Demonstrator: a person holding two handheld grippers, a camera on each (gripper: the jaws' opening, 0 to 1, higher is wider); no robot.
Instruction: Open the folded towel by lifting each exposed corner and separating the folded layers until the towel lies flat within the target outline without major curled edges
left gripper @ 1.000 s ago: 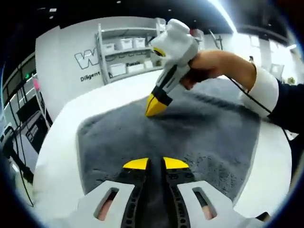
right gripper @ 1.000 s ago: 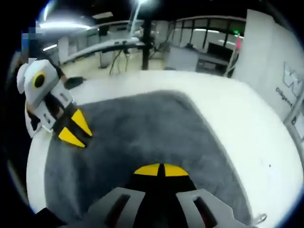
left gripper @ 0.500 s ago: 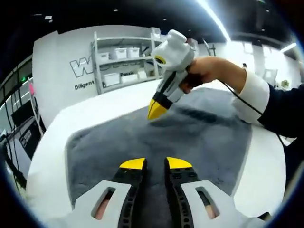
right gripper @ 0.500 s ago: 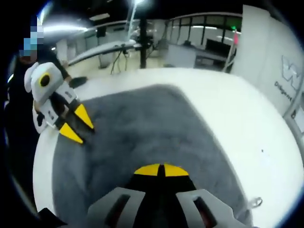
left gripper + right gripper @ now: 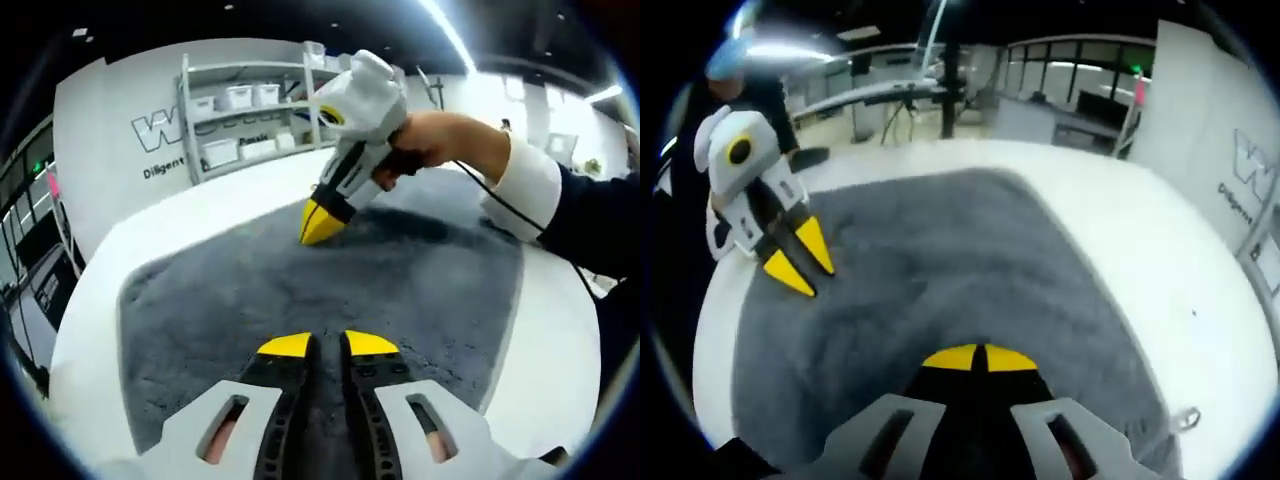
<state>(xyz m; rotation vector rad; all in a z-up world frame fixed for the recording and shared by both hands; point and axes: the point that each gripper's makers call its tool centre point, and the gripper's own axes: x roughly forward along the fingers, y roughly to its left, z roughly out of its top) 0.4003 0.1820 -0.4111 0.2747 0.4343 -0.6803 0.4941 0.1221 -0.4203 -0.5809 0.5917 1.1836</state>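
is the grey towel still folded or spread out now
Spread out: the grey towel lies as one flat layer on the white table, no folded-over flap visible.

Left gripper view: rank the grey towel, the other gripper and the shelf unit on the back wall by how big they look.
1. grey towel, largest.
2. right gripper, near the camera, so it looks big.
3. shelf unit, smallest, but farthest away, so its true size is unsure.

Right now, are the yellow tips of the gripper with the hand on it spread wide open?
No. In the left gripper view the right gripper has its yellow tips pressed together, poised over the grey towel.
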